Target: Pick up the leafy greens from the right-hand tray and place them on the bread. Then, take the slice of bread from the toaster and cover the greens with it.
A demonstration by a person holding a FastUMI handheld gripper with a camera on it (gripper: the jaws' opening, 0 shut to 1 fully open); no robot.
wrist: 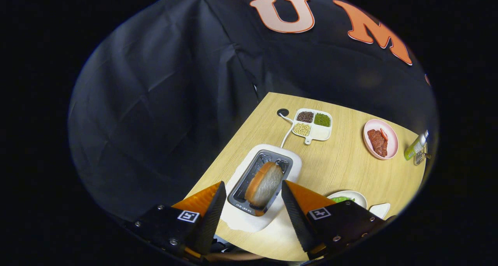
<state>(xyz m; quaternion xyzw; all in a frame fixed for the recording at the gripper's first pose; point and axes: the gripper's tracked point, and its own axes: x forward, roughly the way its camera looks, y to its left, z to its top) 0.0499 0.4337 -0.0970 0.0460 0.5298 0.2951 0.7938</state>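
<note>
Crusty bread slice (264,183) between open jaws

A bread slice (264,184) stands in the toaster (260,180) on the tabletop (338,165), just ahead of the open tongs (253,198); a divided tray (312,125) lies beyond, a plate (380,139) to its right.

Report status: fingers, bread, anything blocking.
Gripper open, fingers apart either side of the toaster. Bread slice upright in the slot, not gripped. Nothing between fingers and bread.
</note>
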